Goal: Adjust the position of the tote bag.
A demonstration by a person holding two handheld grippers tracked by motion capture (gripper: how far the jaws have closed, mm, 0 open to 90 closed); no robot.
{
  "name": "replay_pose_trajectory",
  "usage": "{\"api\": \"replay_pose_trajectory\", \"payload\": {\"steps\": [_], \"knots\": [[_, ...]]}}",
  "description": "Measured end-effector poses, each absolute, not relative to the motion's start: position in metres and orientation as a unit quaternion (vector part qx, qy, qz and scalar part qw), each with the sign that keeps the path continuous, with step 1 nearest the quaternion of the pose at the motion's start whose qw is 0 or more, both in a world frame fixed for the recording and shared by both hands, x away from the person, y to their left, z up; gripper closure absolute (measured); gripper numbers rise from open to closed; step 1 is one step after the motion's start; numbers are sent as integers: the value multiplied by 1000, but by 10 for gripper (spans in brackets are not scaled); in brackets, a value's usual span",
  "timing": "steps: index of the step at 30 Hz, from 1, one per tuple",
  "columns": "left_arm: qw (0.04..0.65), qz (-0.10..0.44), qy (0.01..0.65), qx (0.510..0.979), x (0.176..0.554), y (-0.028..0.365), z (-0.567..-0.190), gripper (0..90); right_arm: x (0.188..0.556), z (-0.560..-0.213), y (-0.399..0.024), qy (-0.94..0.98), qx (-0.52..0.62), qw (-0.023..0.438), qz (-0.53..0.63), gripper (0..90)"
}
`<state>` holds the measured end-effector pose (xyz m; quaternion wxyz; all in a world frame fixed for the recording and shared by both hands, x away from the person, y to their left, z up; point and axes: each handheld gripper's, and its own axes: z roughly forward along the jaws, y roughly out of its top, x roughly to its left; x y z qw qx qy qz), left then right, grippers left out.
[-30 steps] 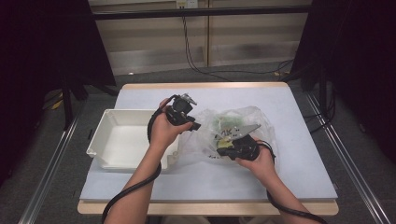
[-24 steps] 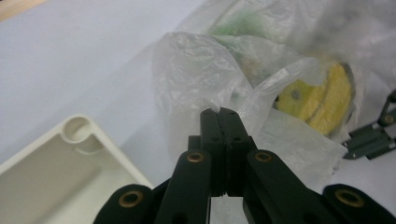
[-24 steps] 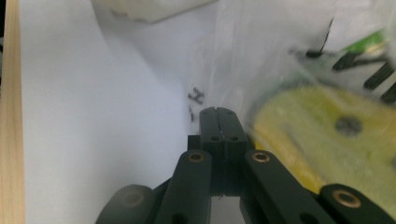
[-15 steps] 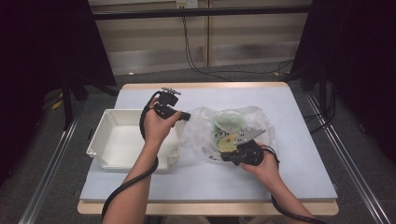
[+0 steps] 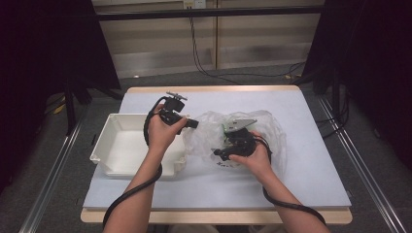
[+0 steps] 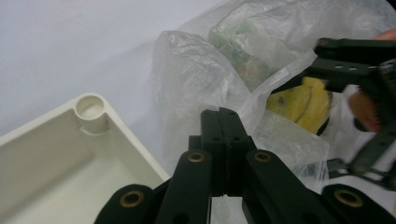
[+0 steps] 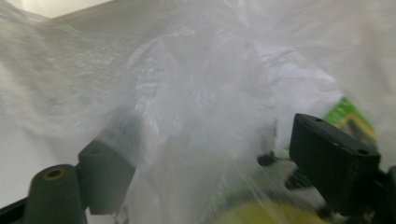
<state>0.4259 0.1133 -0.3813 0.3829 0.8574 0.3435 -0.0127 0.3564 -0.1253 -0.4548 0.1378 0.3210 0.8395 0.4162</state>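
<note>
Two grippers work at one clear plastic bag (image 5: pixel 243 138) lying mid-table on the pale table (image 5: pixel 311 170), just right of a white tray (image 5: pixel 121 150). High view: the left gripper (image 5: pixel 187 123) sits at the bag's left edge, over the tray's right rim; the right gripper (image 5: pixel 228 150) lies on the bag's middle, pointing left.

Left gripper view: the left gripper (image 6: pixel 224 121) has its jaws pressed together on a fold of the bag (image 6: pixel 196 88), the film pinched between them. Behind the film sits a yellow item (image 6: pixel 299 100) and a green packet (image 6: pixel 229 46). The tray's corner (image 6: pixel 88 112) lies at lower left.

Right gripper view: the right gripper (image 7: pixel 210 154) has jaws that have just been opening and now stand wide, with bag film (image 7: pixel 187 93) draped between and over them; blur makes contact hard to judge, but the pads seem not to press it.
</note>
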Motion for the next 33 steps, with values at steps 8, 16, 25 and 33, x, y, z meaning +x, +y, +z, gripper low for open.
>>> {"api": "replay_pose_trajectory", "payload": {"steps": [8, 16, 25, 33], "knots": [[384, -12, 351, 854, 427, 117, -382, 900, 350, -468, -116, 864, 281, 87, 409, 869], [375, -7, 364, 853, 432, 116, -389, 900, 309, -468, -124, 864, 272, 83, 415, 900], [383, -16, 356, 852, 428, 119, -385, 800, 292, -471, -138, 855, 289, 79, 422, 900], [397, -6, 323, 859, 417, 110, -364, 396, 293, -470, -135, 856, 289, 81, 420, 900]]}}
